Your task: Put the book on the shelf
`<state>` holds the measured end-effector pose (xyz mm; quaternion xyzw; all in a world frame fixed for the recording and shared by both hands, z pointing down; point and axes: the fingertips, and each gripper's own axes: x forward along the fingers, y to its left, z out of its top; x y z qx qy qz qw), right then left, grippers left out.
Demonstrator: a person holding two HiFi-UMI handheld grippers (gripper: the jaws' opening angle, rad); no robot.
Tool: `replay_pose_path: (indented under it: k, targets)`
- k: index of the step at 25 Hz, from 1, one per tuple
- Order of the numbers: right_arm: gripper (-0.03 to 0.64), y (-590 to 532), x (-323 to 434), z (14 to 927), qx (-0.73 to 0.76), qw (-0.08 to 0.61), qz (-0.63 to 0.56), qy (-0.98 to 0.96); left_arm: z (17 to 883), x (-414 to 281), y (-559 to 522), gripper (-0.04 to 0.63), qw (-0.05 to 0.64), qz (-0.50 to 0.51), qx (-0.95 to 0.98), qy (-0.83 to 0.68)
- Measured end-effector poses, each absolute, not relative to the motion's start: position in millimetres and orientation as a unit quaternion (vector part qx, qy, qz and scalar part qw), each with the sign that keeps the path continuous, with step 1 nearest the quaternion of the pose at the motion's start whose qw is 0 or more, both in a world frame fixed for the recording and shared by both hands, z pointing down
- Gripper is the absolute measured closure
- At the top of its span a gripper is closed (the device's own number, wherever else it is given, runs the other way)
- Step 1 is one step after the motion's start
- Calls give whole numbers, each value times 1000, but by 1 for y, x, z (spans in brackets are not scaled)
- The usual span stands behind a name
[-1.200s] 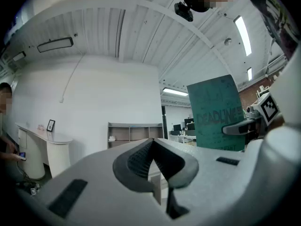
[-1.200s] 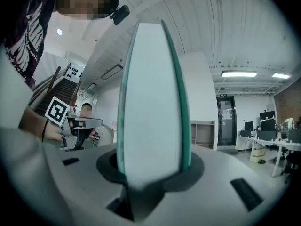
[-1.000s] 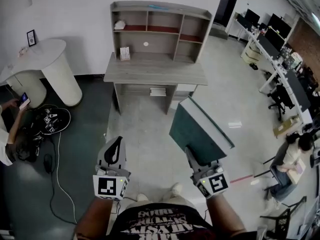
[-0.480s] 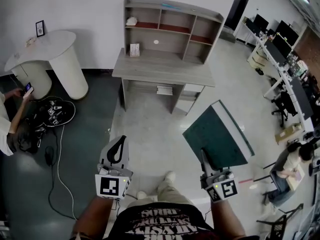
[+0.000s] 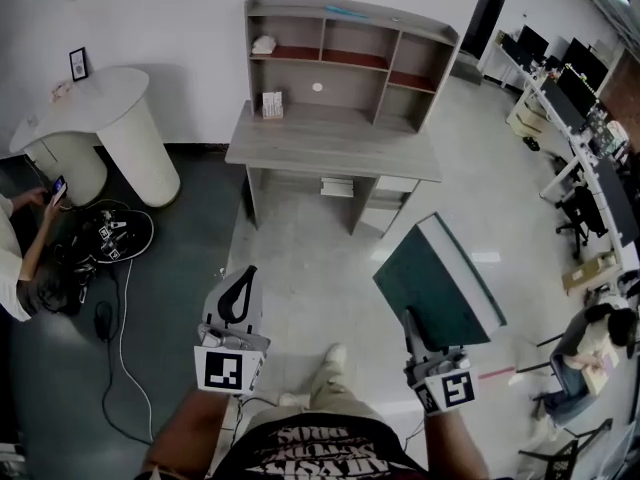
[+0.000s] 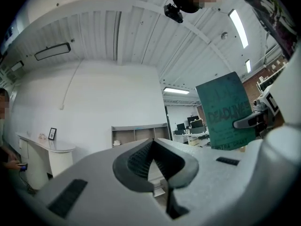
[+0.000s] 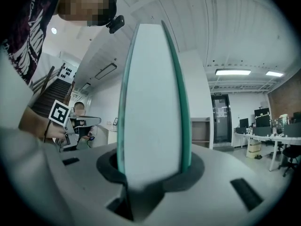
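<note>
Green book point(image 5: 435, 283) in grip, shelf point(image 5: 350, 13) not yet reached.
At 5 o'clock the right hand-held gripper point(image 5: 416, 330) clamps the book's lower edge above the floor point(image 5: 310, 238); at 7 o'clock the left hand-held gripper point(image 5: 240, 293) is closed on nothing. At 12 o'clock, well apart, the shelf tops its surface point(image 5: 330, 153); approach and placing remain.

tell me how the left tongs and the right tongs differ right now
The right tongs clamp the green book by its lower edge; the left tongs hold nothing. The right jaws stand apart by the book's thickness, while the left jaws meet at their tips. Both are grey and point toward the desk.
</note>
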<state>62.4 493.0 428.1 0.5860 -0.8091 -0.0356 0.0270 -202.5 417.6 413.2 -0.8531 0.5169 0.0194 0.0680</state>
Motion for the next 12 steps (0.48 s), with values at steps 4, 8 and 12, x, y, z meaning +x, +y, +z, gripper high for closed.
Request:
replay_pose_path:
  k: [4,8,12]
  targets:
    - [453,457,68,436,581,25,-35,-813,424,-180,384,595,55,9,-864,501]
    - [453,420,77,442,579,29,-27,-815,437,-161,354,595,44,-3,-867,497]
    - [453,390,86,437,575,16,-16,-818,440,-143,327,595,29,6,-880,475]
